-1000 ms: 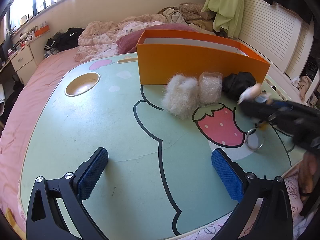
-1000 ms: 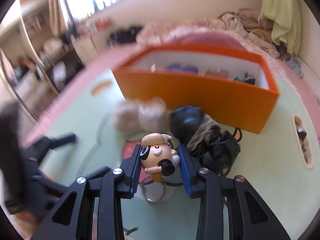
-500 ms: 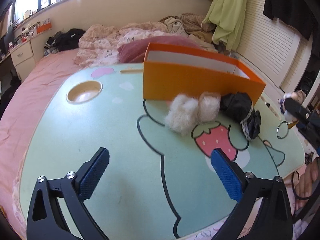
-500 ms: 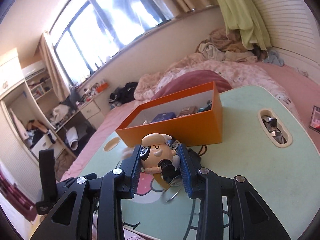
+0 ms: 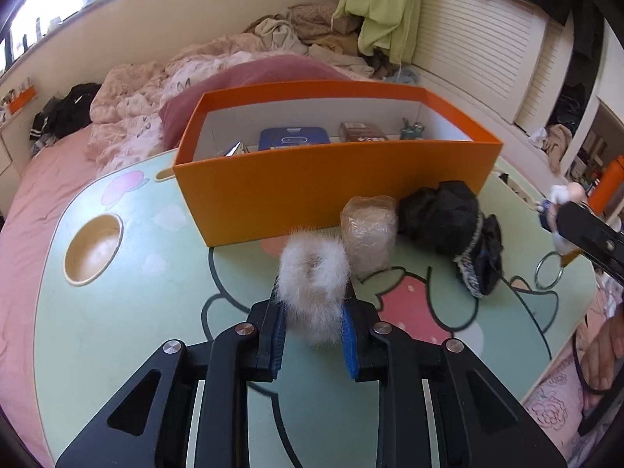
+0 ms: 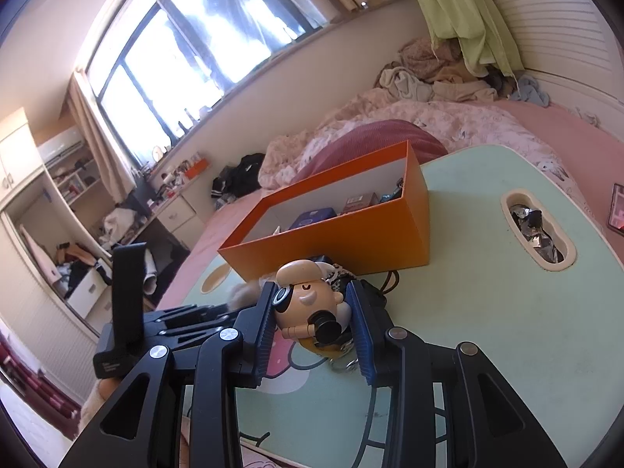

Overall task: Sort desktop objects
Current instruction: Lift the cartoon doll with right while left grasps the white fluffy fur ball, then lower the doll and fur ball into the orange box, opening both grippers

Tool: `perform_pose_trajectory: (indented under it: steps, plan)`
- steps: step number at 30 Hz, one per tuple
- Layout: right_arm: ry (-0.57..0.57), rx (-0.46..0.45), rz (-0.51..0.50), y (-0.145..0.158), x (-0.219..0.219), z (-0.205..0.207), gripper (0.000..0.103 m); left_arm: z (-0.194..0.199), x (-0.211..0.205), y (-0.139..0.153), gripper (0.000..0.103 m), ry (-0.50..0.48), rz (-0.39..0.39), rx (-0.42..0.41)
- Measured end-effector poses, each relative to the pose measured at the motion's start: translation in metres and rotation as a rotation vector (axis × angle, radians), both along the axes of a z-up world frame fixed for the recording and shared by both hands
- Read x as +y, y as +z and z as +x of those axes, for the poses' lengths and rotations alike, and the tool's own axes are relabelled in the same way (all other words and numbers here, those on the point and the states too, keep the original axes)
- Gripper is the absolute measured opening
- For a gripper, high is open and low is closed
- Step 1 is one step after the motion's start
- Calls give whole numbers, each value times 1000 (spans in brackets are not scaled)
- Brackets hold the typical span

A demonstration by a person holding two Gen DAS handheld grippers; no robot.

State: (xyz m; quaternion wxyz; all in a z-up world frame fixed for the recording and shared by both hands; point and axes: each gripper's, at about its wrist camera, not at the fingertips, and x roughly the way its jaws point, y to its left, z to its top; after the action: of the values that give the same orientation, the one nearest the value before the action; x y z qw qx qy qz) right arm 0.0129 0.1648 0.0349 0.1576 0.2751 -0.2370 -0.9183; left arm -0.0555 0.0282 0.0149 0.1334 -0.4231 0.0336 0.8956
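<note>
My left gripper (image 5: 314, 325) is shut on a white fluffy hair tie (image 5: 313, 286) that rests on the green cartoon table (image 5: 128, 312). Behind the hair tie stand a plastic-wrapped bundle (image 5: 368, 232) and a black cloth item (image 5: 448, 226), both against the orange box (image 5: 331, 179). My right gripper (image 6: 314, 323) is shut on a small figurine keychain (image 6: 306, 302), held above the table's right side; its key ring (image 5: 549, 271) hangs below. The orange box (image 6: 339, 234) holds a blue tin (image 5: 292, 138), a brown packet and some small items.
A round cup hole (image 5: 93, 247) is sunk in the table at the left, and an oblong slot (image 6: 538, 230) with crumpled foil at the right. Bedding and a pink pillow (image 5: 249, 74) lie behind the box. A person's hand (image 5: 606, 355) shows at the right edge.
The left gripper moved forward to the white hair tie and shut on it. The right gripper lifted away to the right with the figurine and then held still.
</note>
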Motion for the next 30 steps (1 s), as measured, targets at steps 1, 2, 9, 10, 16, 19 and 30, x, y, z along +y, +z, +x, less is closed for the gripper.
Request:
perform_pose_trajectory:
  steps: [1, 2, 9, 10, 16, 19, 30]
  plan:
    - [0, 1, -1, 0, 0, 0, 35, 7, -1, 4, 25, 3, 9, 13]
    - [0, 0, 0, 0, 0, 0, 35, 12, -3, 7, 25, 8, 15, 22]
    - [-25, 32, -13, 20, 2, -10, 35, 16, -7, 54, 25, 29, 22, 122]
    - [-25, 41, -9, 27, 2, -14, 35, 11, -6, 60, 25, 30, 21, 128]
    - [-37, 70, 85, 75, -14, -67, 35, -41, 7, 92, 25, 79, 9, 156]
    - [-82, 23, 139, 77, -22, -107, 36, -65, 8, 92, 27, 177, -6, 178]
    - [-110, -105, 166, 33, -21, -111, 72, -41, 5, 48, 74, 179, -3, 119]
